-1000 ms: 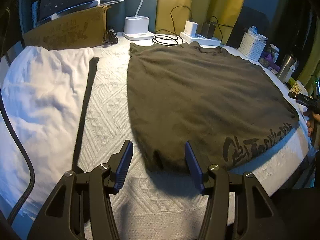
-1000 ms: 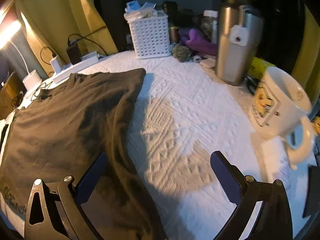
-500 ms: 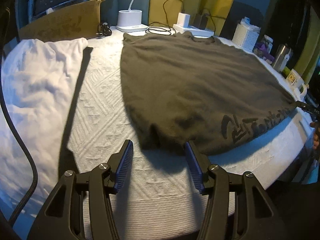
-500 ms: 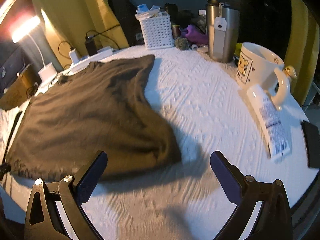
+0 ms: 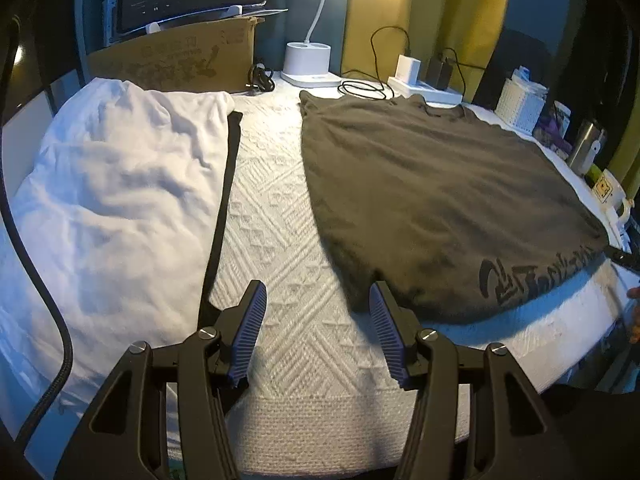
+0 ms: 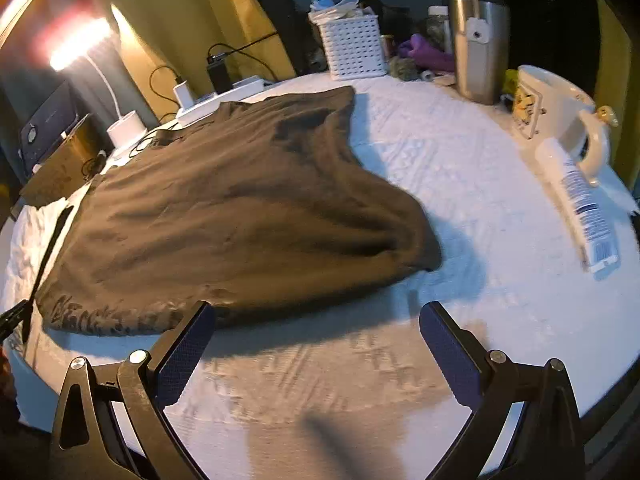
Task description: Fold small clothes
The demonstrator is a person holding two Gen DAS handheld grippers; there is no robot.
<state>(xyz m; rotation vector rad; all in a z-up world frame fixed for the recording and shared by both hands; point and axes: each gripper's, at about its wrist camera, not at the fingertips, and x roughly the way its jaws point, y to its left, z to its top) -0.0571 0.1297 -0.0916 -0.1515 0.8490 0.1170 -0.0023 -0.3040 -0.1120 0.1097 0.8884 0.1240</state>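
An olive-brown T-shirt (image 5: 432, 196) with a dark print near its hem lies spread on the white textured table cover (image 5: 280, 220). My left gripper (image 5: 317, 286) is open and holds nothing. It hovers just left of the shirt's near left corner. In the right wrist view the shirt (image 6: 224, 208) shows loose folds along its right side. My right gripper (image 6: 318, 307) stands wide open in front of the hem, with only table cover between its fingers. One of its fingertips (image 5: 622, 257) shows at the shirt's right corner in the left wrist view.
A white garment (image 5: 116, 208) and a black strap (image 5: 224, 200) lie left of the shirt. A cardboard box (image 5: 176, 60), lamp base (image 5: 307, 62) and power strip (image 5: 420, 84) line the back. A white basket (image 6: 354, 48), steel tumbler (image 6: 478, 60), mug (image 6: 560, 108) and tube (image 6: 580, 204) stand on the right.
My right gripper has drawn back from over the shirt's right side to the near edge of the table. My left gripper has shifted left, off the shirt's corner. Both stayed open.
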